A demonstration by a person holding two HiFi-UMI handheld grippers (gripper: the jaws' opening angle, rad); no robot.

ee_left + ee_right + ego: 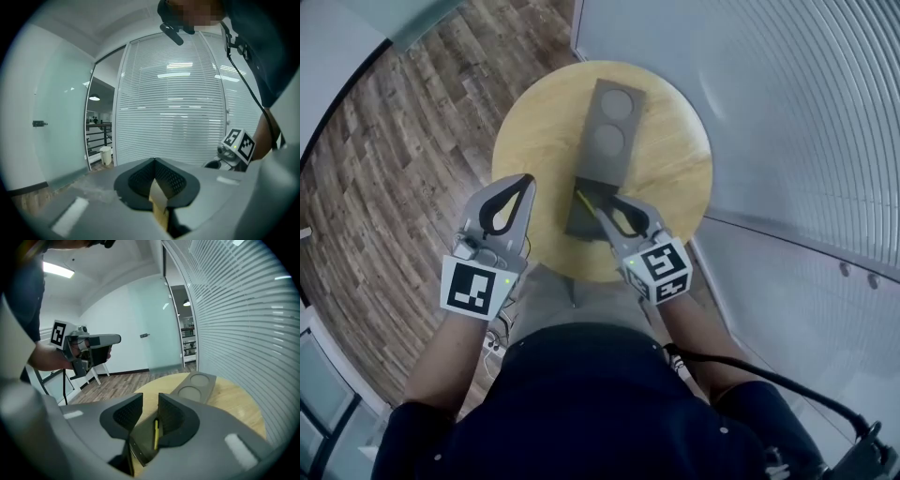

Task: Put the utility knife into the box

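Observation:
On the round wooden table (pixel 534 122) a grey box lies open; its base (pixel 579 223) is nearest me and its lid (pixel 614 131), with two round recesses, is folded away behind it. The yellow utility knife (pixel 584 200) lies inside the base. My right gripper (pixel 606 204) hangs just above the base, open, and between its parted jaws the knife (pixel 155 434) shows below, untouched. My left gripper (pixel 525 183) is held over the table's left rim with its jaws shut and nothing between them. In the left gripper view the left gripper's (pixel 153 161) pads meet at the tip.
A wall of white blinds (pixel 787 103) curves close along the table's right side. Wood-plank floor (pixel 403 141) lies to the left and behind. A black cable (pixel 750 375) trails from my right arm. The table's edge is just below both grippers.

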